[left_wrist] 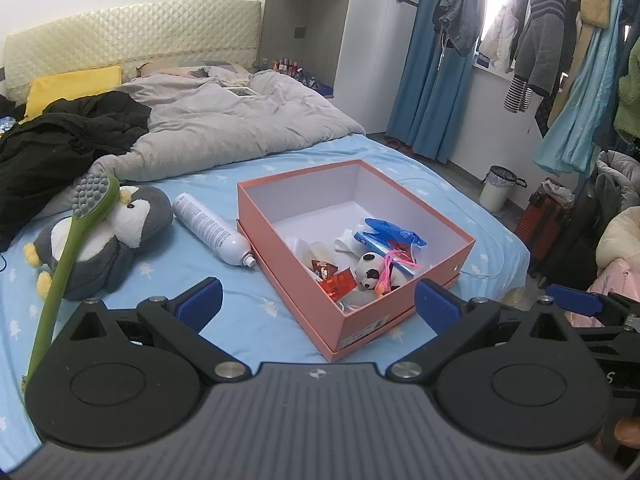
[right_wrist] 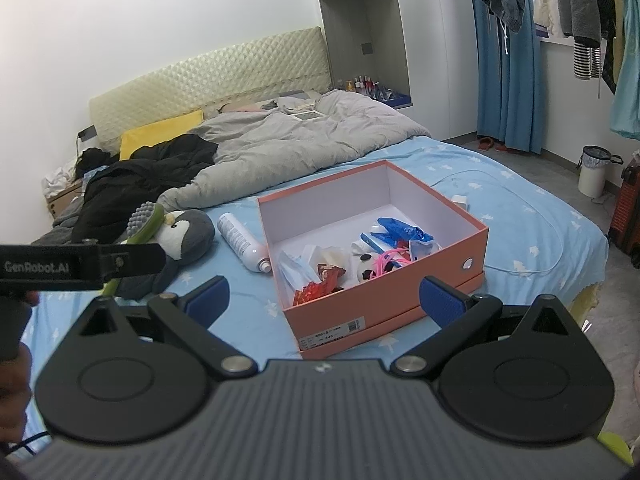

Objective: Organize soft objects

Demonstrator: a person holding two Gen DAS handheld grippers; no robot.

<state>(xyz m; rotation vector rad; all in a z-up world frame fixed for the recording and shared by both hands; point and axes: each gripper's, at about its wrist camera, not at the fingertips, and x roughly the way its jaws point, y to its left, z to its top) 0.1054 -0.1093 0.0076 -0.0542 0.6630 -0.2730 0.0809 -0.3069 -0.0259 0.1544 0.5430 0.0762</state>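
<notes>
An open orange box (left_wrist: 400,312) (right_wrist: 392,304) sits on the blue bed sheet (left_wrist: 248,300) (right_wrist: 520,208). Inside it lie a small panda plush (left_wrist: 370,272) (right_wrist: 366,266), blue and red wrappers and a pink cord. To its left a grey penguin plush (left_wrist: 108,240) (right_wrist: 188,234) lies with a green long-handled brush (left_wrist: 68,248) (right_wrist: 146,220) across it. A white spray can (left_wrist: 212,230) (right_wrist: 242,242) rests between penguin and box. My left gripper (left_wrist: 316,300) is open and empty, just short of the box. My right gripper (right_wrist: 322,296) is open and empty too, at the box's near wall.
A grey duvet (left_wrist: 224,120) (right_wrist: 296,144), black clothing (left_wrist: 60,140) (right_wrist: 144,176) and a yellow pillow (left_wrist: 72,84) cover the bed's far half. Right of the bed are blue curtains (right_wrist: 508,60), hanging clothes (left_wrist: 560,40), a white bin (left_wrist: 496,194) (right_wrist: 594,170) and a red suitcase (left_wrist: 540,212).
</notes>
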